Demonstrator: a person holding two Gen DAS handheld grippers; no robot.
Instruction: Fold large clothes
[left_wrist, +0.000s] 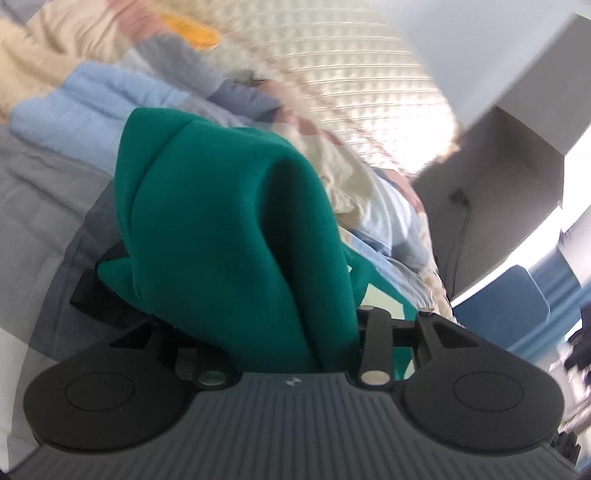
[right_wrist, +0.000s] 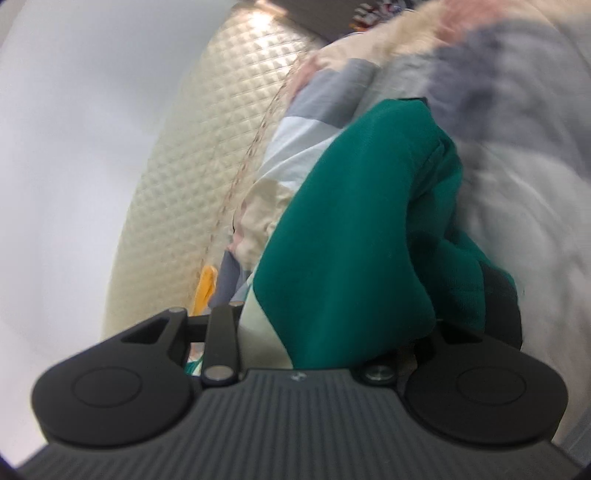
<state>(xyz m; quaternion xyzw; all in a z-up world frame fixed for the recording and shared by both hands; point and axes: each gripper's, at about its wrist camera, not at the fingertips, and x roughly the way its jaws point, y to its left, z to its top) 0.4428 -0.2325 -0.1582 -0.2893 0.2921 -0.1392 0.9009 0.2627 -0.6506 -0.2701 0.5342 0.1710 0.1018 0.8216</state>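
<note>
Bed: we see a patchwork cover (left_wrist: 55, 206) of grey, pale blue, cream and pink panels filling the left and centre of the left wrist view; in the right wrist view it runs down the right side, blurred.
Headboard: a cream quilted panel (right_wrist: 192, 177) stands left of centre in the right wrist view and at upper centre in the left wrist view.
Green garment: we find the thick green cloth (left_wrist: 229, 236) bunched in the middle of the left wrist view, rising from the tool's front edge; in the right wrist view it (right_wrist: 354, 236) fills the centre and leans toward the upper right.
Left tool: the left tool (left_wrist: 236, 317) is buried under the green folds. Its fingertips are hidden, so we cannot tell whether it clamps the cloth.
Right tool: the right tool (right_wrist: 369, 325) is likewise draped by green cloth, with a dark finger (right_wrist: 502, 306) showing at right. We cannot tell its grip.
</note>
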